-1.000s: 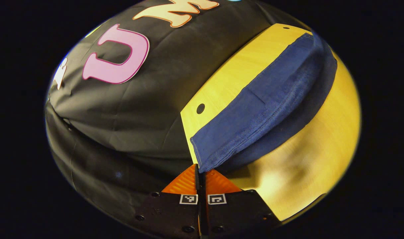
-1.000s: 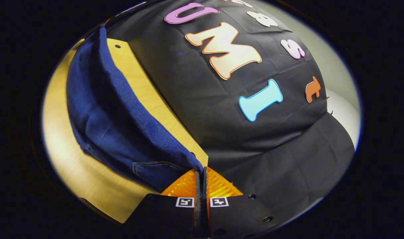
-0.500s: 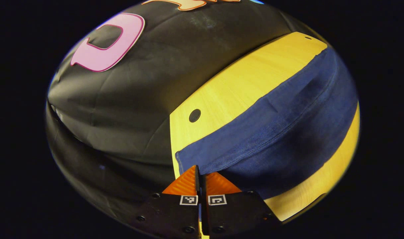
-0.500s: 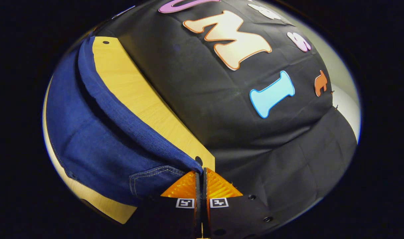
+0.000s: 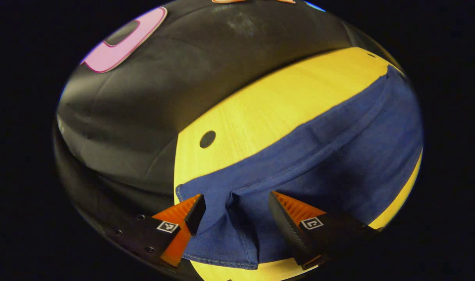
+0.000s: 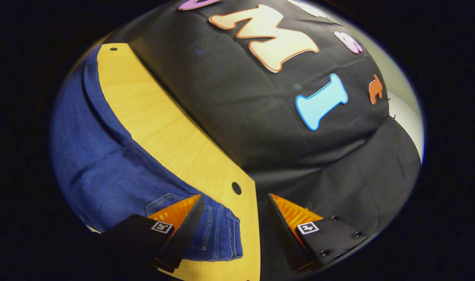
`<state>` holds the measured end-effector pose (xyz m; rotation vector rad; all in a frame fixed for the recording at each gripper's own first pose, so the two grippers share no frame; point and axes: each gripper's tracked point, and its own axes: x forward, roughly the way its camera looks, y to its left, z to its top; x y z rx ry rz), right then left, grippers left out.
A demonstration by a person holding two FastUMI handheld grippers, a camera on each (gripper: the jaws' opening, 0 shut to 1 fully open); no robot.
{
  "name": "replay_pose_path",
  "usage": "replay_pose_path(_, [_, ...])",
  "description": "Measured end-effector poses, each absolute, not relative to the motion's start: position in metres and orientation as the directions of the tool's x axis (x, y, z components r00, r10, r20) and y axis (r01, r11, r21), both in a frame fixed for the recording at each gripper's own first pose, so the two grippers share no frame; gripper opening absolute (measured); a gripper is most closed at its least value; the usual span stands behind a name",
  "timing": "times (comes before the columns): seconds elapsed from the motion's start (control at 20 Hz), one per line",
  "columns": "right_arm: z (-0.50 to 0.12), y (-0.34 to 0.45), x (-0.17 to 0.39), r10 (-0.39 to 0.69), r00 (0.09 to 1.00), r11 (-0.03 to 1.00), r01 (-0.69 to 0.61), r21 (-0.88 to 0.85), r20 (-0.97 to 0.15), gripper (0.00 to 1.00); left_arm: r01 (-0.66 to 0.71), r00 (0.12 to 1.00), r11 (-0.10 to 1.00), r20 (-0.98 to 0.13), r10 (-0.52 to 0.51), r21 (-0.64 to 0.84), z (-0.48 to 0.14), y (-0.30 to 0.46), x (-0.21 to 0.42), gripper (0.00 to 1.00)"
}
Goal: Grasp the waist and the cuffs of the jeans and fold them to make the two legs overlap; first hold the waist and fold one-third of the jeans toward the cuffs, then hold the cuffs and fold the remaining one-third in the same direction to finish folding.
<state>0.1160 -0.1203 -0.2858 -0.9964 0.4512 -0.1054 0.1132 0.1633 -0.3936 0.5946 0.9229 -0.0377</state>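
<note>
Left gripper (image 5: 234, 210), right gripper (image 6: 235, 208) both spread above jeans (image 5: 331, 156) on table (image 5: 268, 113); no readable labels.

Left gripper view: jeans (image 5: 331, 156) run off the right edge, so their far end is cut off, and the near hem sits partly behind the left gripper (image 5: 235, 208) fingers. Right gripper view: jeans (image 6: 100, 156) cut off at the left edge, pocket corner partly hidden behind one finger of the right gripper (image 6: 235, 210). Table (image 6: 171, 136) near edge is out of frame in both; can't tell which end of the jeans is which.
</note>
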Motion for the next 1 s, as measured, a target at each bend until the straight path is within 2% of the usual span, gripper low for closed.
replay_pose_path(0.05, [-0.269,-0.117,0.111,-0.278,0.915,0.577,-0.084,-0.813,-0.292,0.99,0.273,0.635,0.837,-0.742,0.214,0.475,-0.382,0.158,0.114,0.87])
replay_pose_path(0.1, [-0.253,-0.112,0.107,-0.258,0.931,0.614,-0.049,-0.788,-0.260,0.99,0.266,0.660,0.837,-0.724,0.204,0.478,-0.366,0.146,0.116,0.94])
replay_pose_path(0.2, [-0.224,-0.103,0.102,-0.206,0.956,0.688,-0.011,-0.726,-0.210,1.00,0.240,0.704,0.836,-0.682,0.200,0.493,-0.338,0.134,0.113,0.94])
replay_pose_path(0.35, [-0.191,-0.105,0.097,-0.157,0.975,0.738,0.008,-0.675,-0.160,0.99,0.185,0.732,0.857,-0.649,0.207,0.482,-0.314,0.124,0.107,0.94])
replay_pose_path(0.75, [-0.147,-0.136,0.089,-0.109,0.980,0.806,-0.012,-0.592,-0.168,0.98,-0.031,0.740,0.925,-0.613,0.276,0.379,-0.285,0.124,0.075,0.95])
replay_pose_path(1.0, [-0.135,-0.147,0.086,-0.084,0.983,0.834,-0.021,-0.552,-0.165,0.98,-0.049,0.779,0.905,-0.551,0.300,0.422,-0.219,0.114,0.078,0.95])
